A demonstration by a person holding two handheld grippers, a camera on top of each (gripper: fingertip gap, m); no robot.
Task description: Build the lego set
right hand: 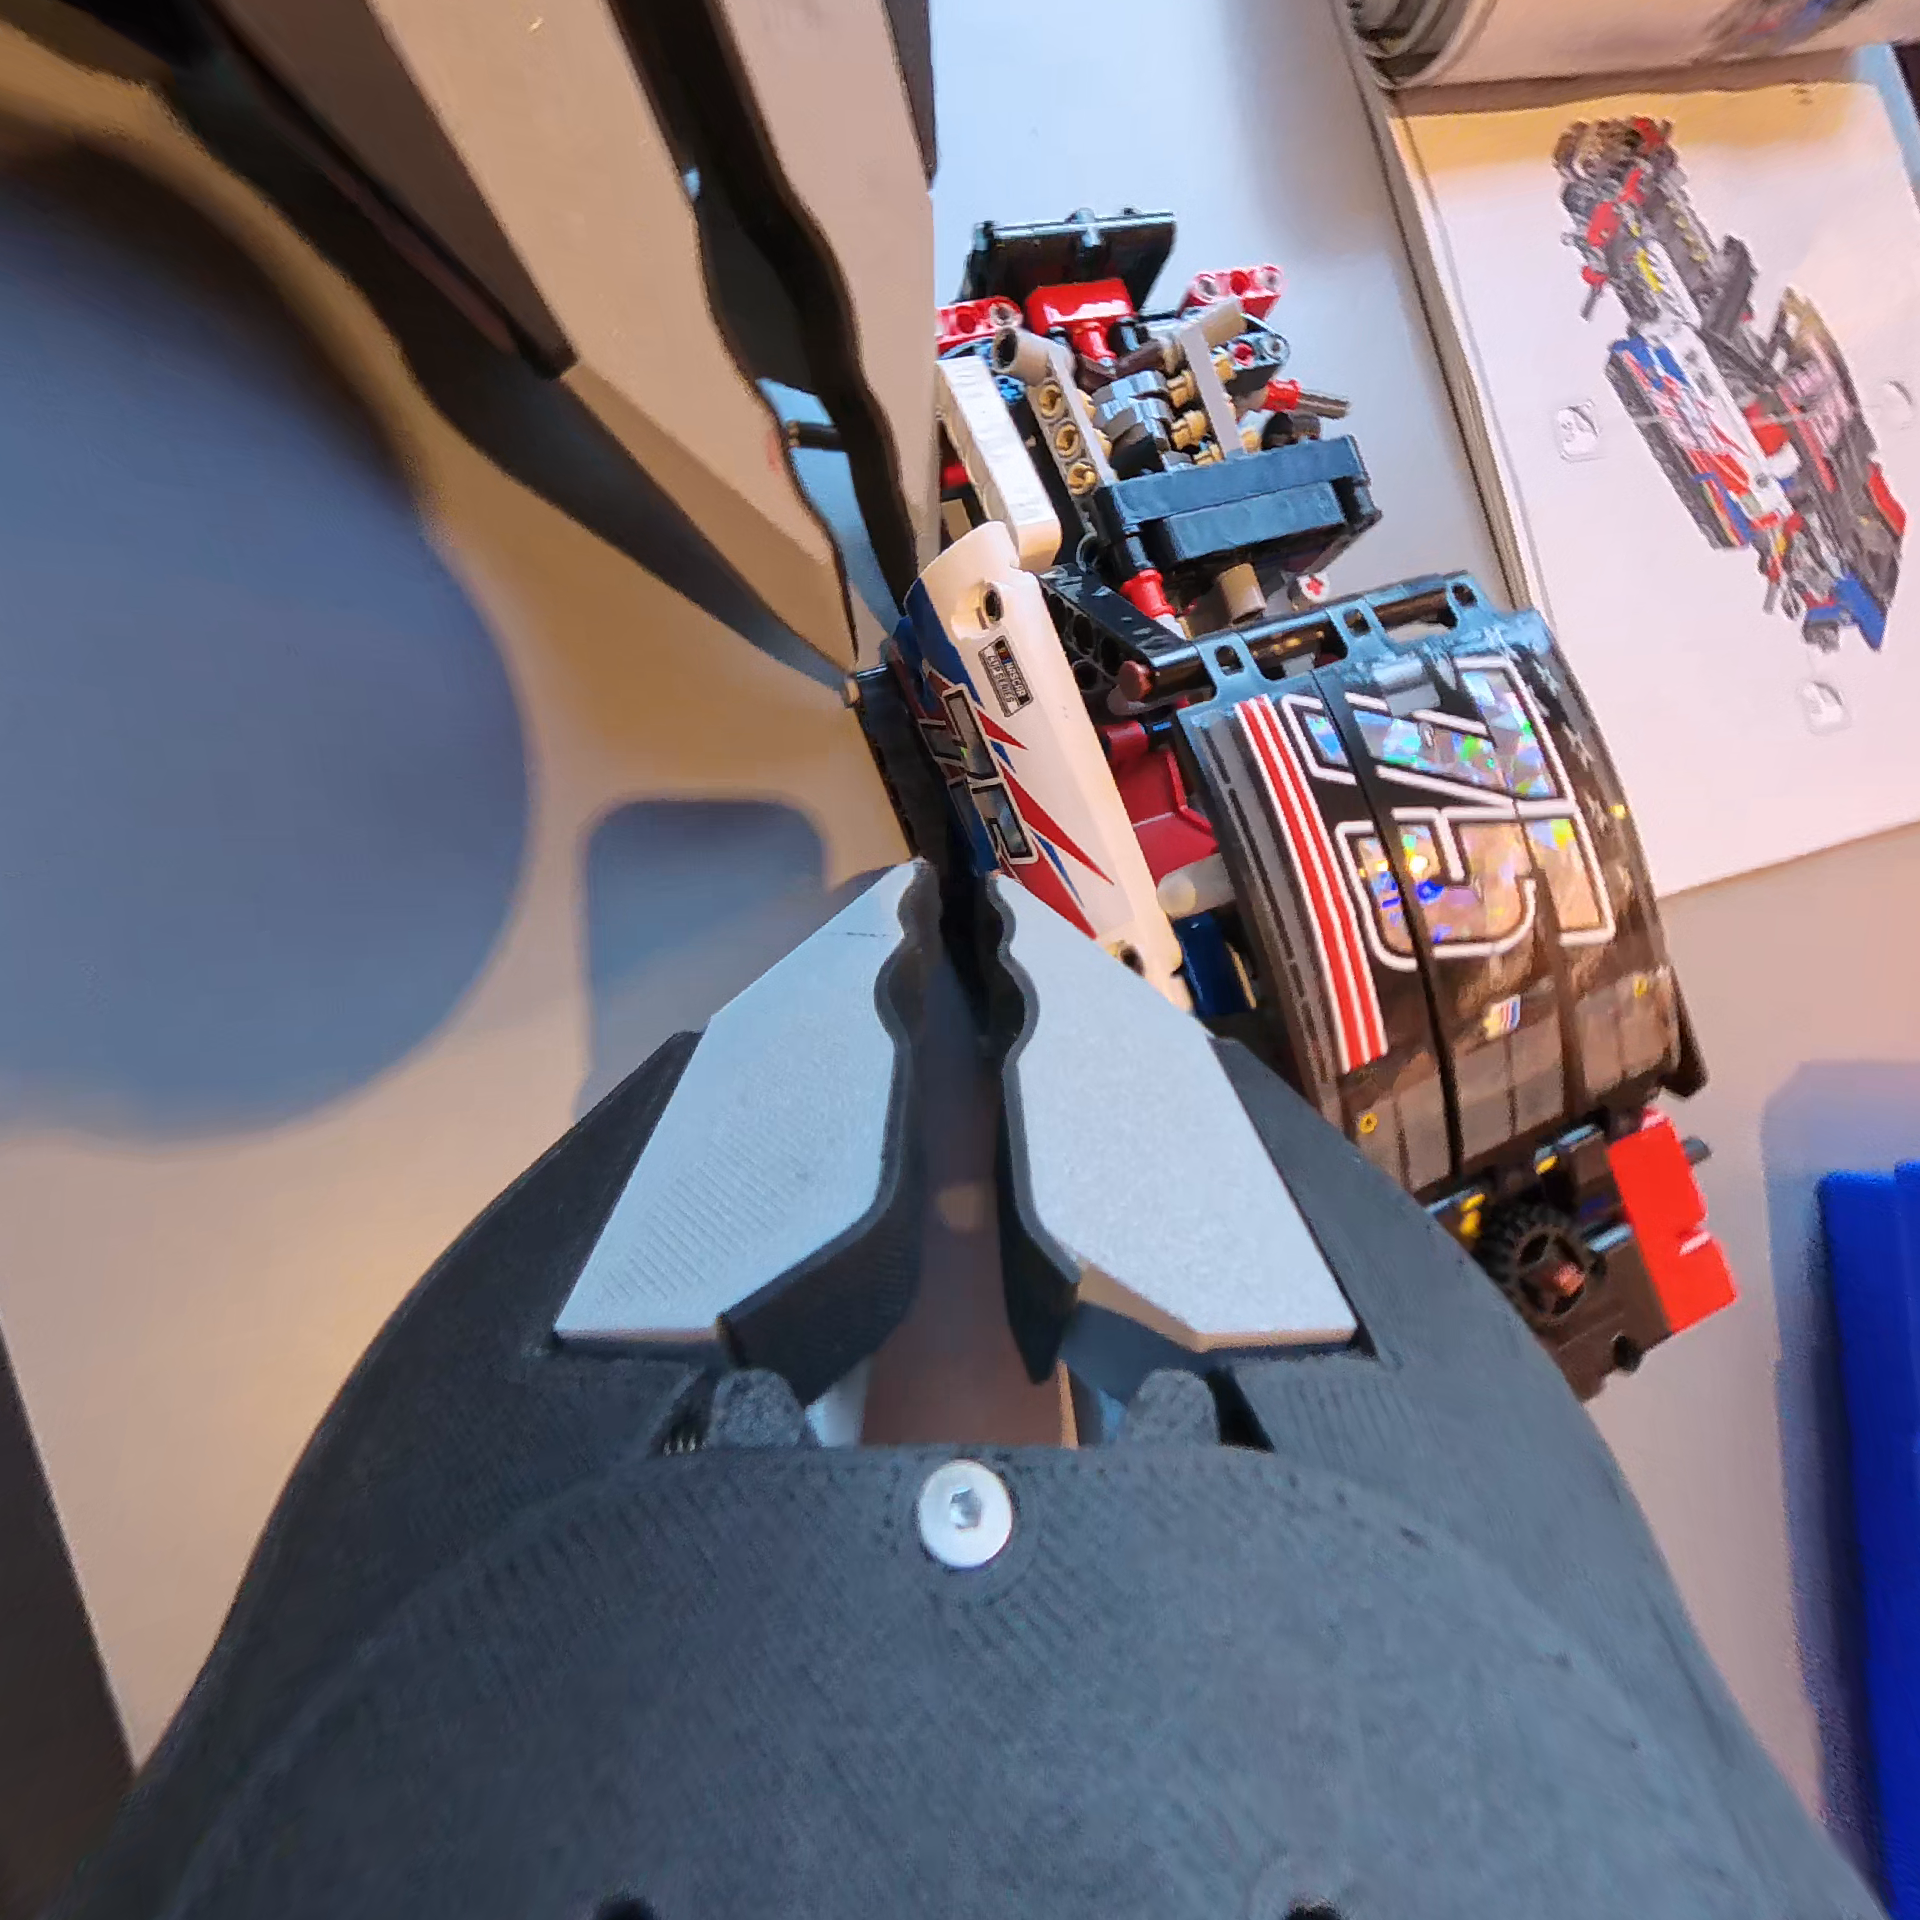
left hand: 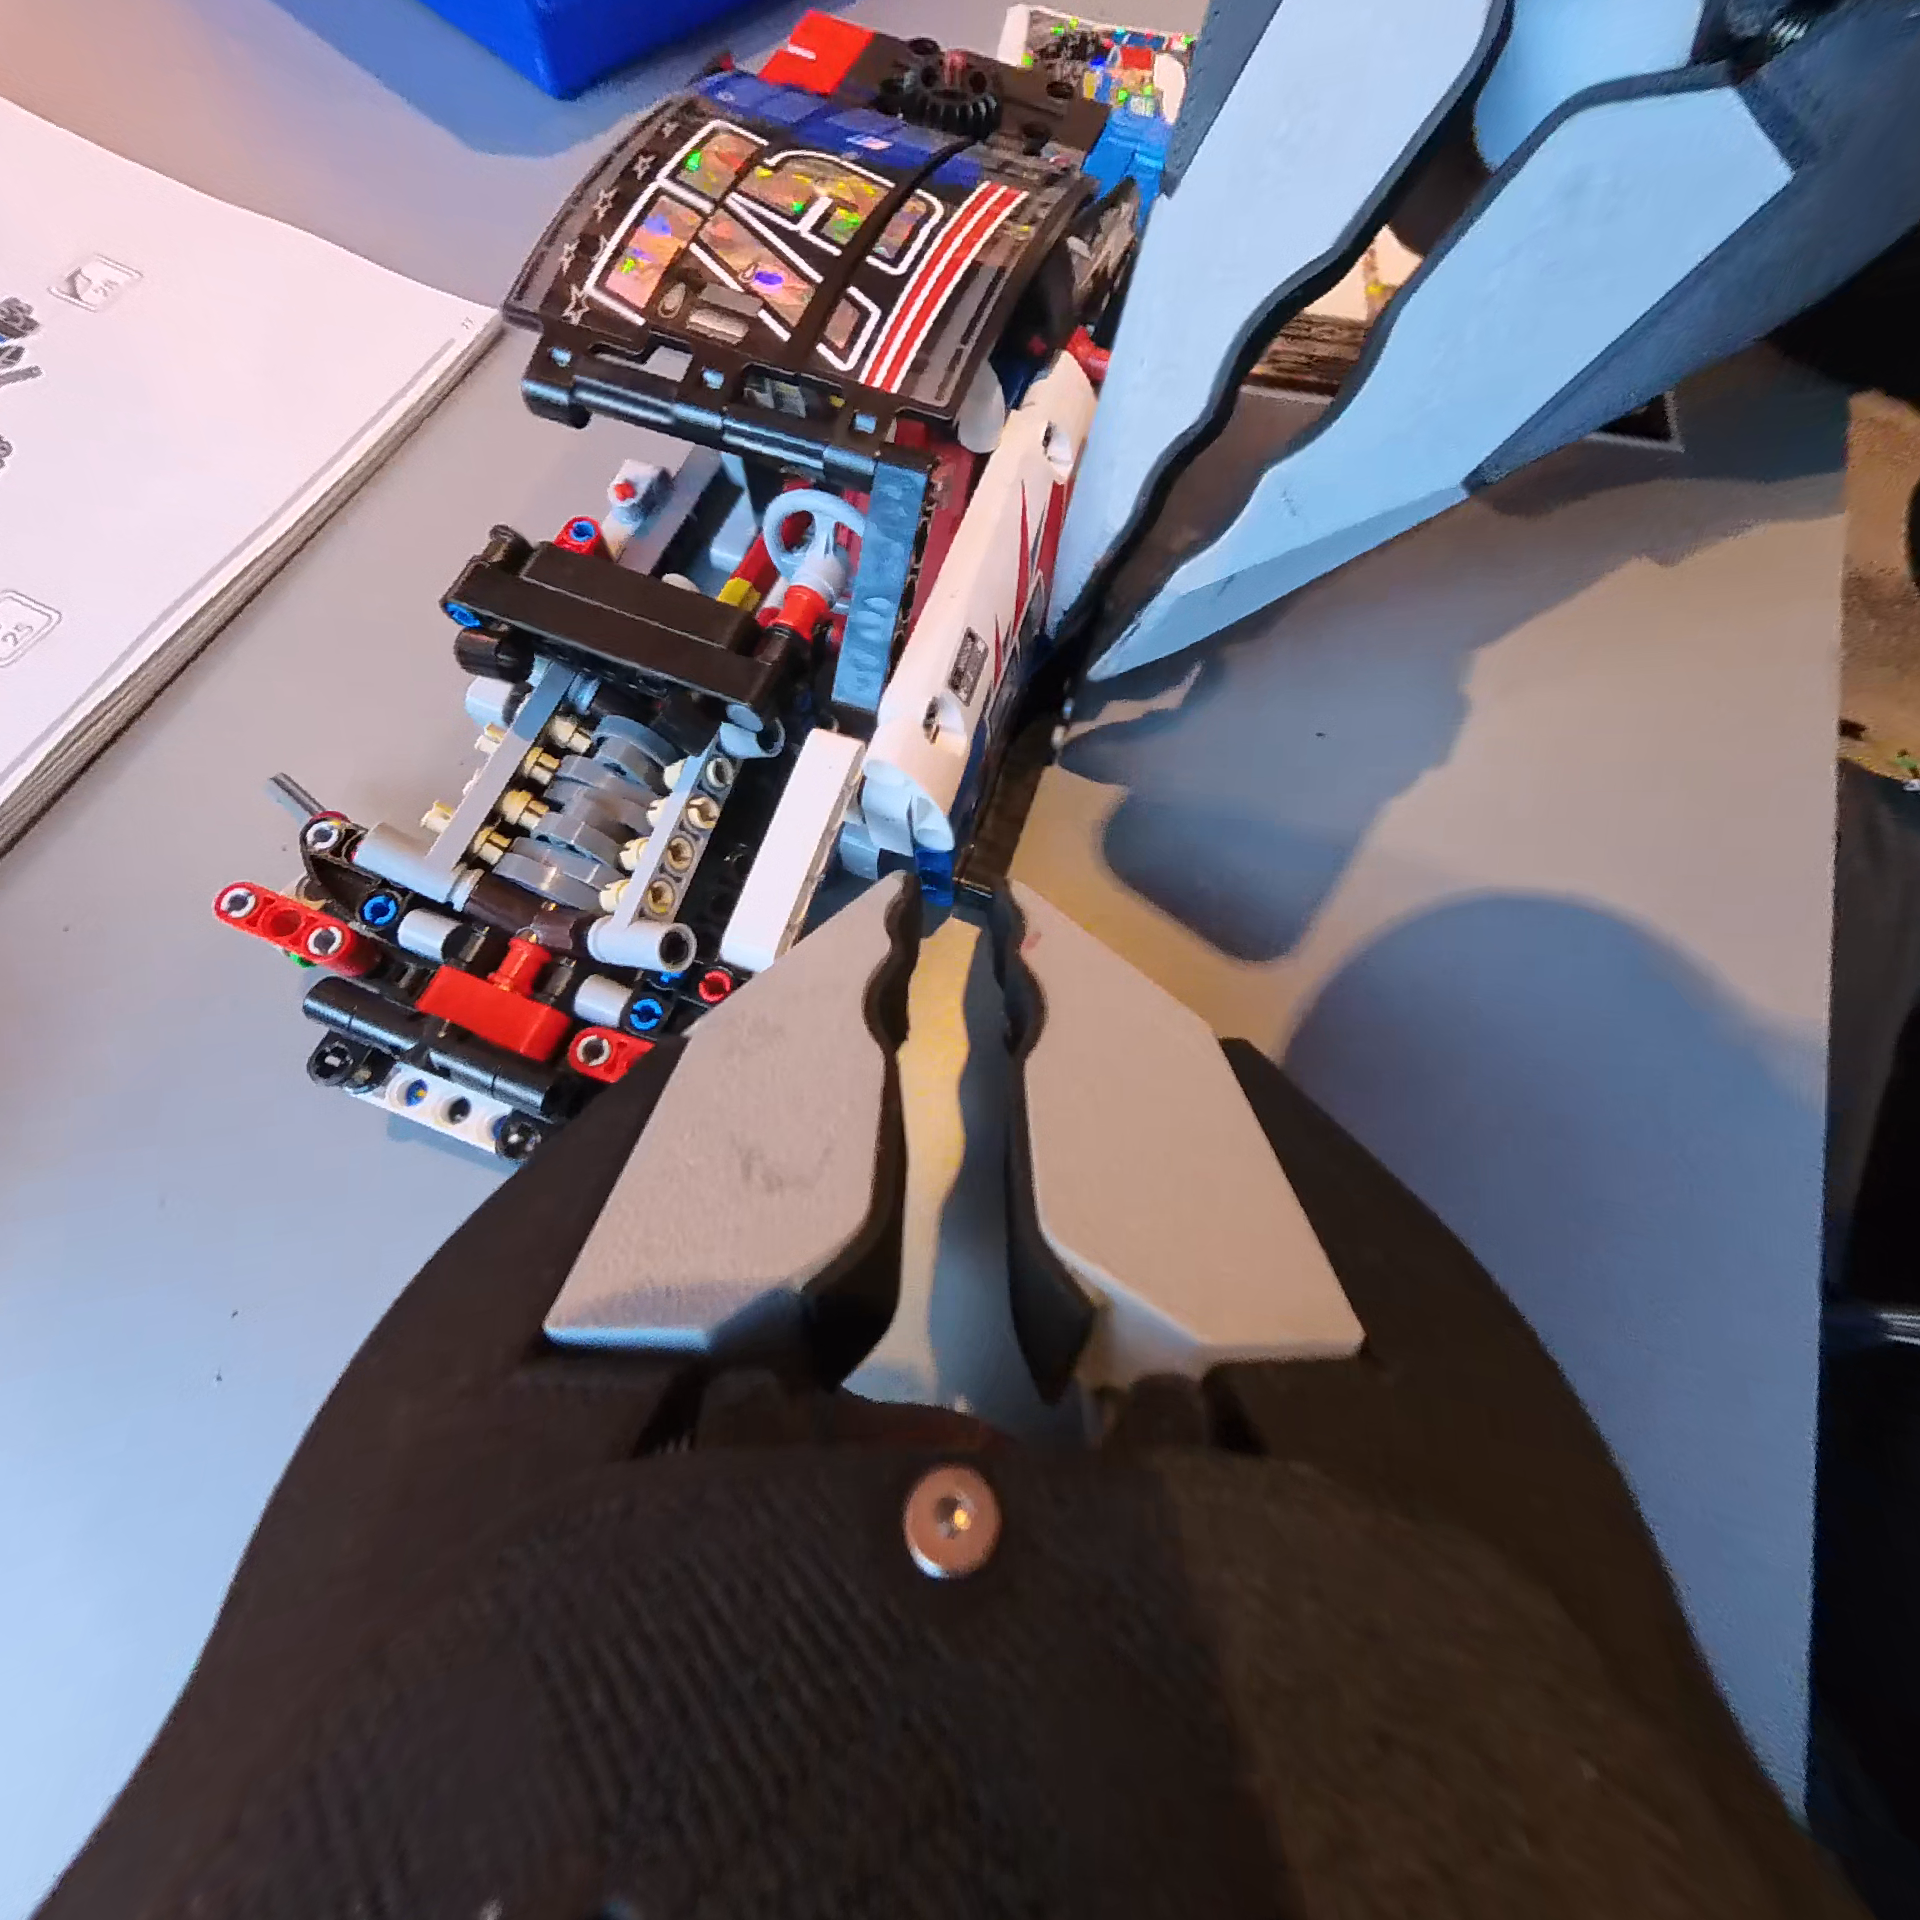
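**Car mostly framed, body panels and wheels still to come**

The lego car [left hand: 769,582] lies on the grey worktop [left hand: 260,1299], just ahead and to the left of your left tongs [left hand: 951,914]; from your right tongs [right hand: 961,899] it sits just ahead and to the right. A good deal is done — the black roof [left hand: 800,260] with its shiny sticker is on, the white side panel [left hand: 977,623] facing both tongs is fitted, and the steering wheel [left hand: 810,540] is in place. The engine block [left hand: 592,800] at the end nearest your left tongs is assembled but uncovered, with bare pins and beams all round it. I see no wheels on the car, though the underside is hidden.

Both tongs meet at a thin black strip [right hand: 914,769] running along the bottom edge of that white panel. Your right tongs are narrowed to a slim gap around the strip's end and look to be pinching it. Your left tongs are also narrow, tips at the other end of the strip — whether they grip it or only press against it, I cannot tell.

The open instruction booklet [left hand: 187,416] lies well to the left of your left tongs, and its printed picture shows a similar half-built stage, so I judge you somewhere past the middle. A blue bin [right hand: 1870,1455] sits to the right of your right tongs.
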